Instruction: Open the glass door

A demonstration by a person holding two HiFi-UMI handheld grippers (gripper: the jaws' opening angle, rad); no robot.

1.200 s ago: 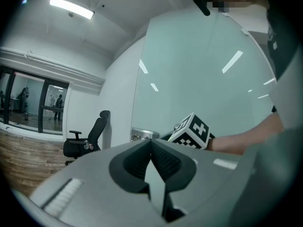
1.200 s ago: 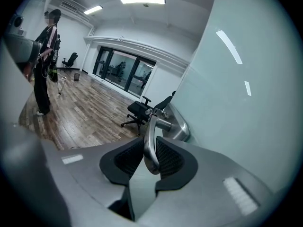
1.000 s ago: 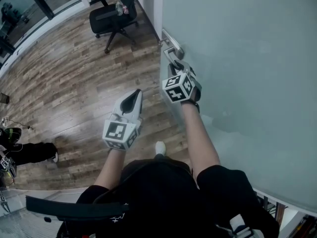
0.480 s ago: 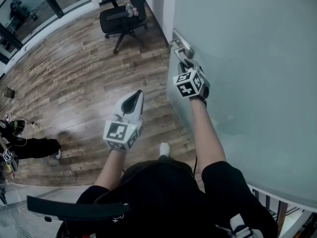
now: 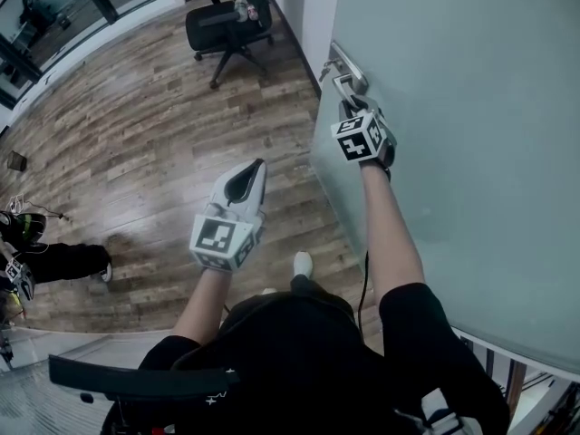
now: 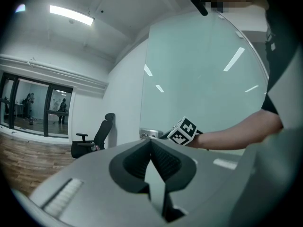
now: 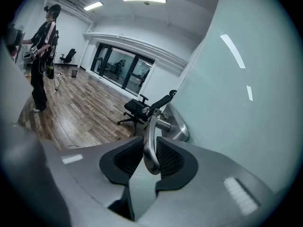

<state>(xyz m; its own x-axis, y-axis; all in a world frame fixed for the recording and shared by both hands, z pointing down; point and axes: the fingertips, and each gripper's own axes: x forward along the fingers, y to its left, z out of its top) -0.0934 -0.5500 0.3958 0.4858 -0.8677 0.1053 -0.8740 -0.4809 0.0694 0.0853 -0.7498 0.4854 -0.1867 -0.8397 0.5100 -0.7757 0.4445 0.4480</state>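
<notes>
Upper centre: right gripper [image 5: 350,107] clamped on curved steel lever handle [image 7: 150,143] of frosted glass door [image 5: 471,152]; the smooth metal may slip free under pull; left gripper [image 5: 245,178] closed, empty.

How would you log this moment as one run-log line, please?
task: open glass door | right gripper: shut on door handle | left gripper: shut, empty

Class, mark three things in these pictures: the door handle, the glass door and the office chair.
door handle [image 7: 148,136]: right gripper view, on the middle of the metal lever.
glass door [image 5: 471,134]: head view, on the bare frosted pane.
office chair [image 5: 217,27]: head view, on the seat.
</notes>
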